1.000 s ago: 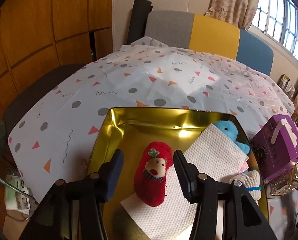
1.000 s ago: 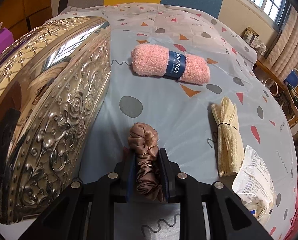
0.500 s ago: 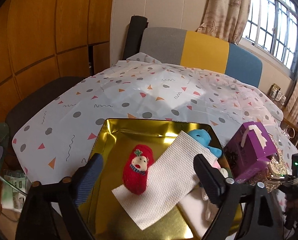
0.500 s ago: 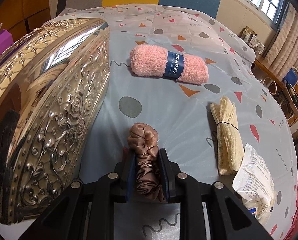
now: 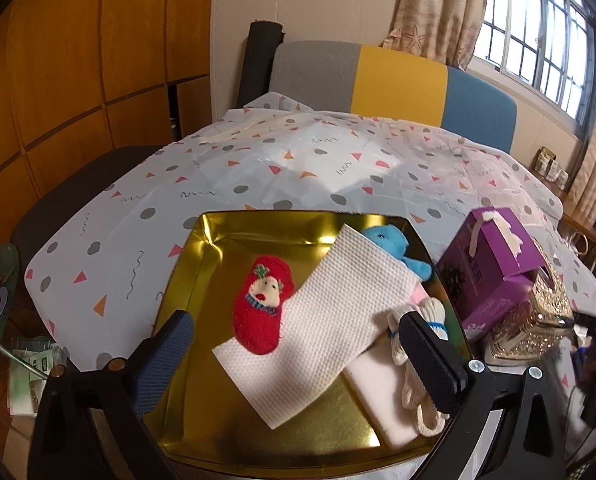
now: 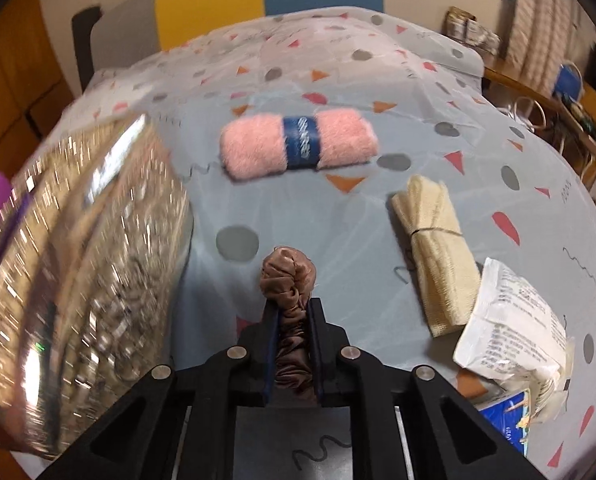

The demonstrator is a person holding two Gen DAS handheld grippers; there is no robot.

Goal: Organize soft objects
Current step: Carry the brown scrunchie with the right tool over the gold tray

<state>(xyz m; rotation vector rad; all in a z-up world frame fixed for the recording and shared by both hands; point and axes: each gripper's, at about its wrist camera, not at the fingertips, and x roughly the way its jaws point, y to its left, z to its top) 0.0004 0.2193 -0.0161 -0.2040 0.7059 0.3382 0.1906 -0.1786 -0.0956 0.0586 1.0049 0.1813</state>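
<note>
A gold tin tray (image 5: 217,240) holds a red plush sock (image 5: 261,308), a white textured cloth (image 5: 318,340), a blue plush toy (image 5: 394,244), a white bundle (image 5: 430,312) and a pale pad (image 5: 382,392). My left gripper (image 5: 298,360) is open and empty above the tray's near side. My right gripper (image 6: 291,320) is shut on a brown satin scrunchie (image 6: 287,276), held above the tablecloth. A pink yarn roll (image 6: 298,144), a cream cloth bundle (image 6: 430,236) and a white packet (image 6: 514,328) lie on the table.
An embossed gold tin lid (image 6: 69,272) stands at the left in the right wrist view. A purple tissue box (image 5: 494,264) sits right of the tray, on the gold lid (image 5: 538,320). A colour-blocked chair (image 5: 378,80) stands behind the table.
My left gripper opened off the red sock, leaving it in the tray, and drew back upward. My right gripper lifted with the scrunchie and its view swung, blurring the lid.
</note>
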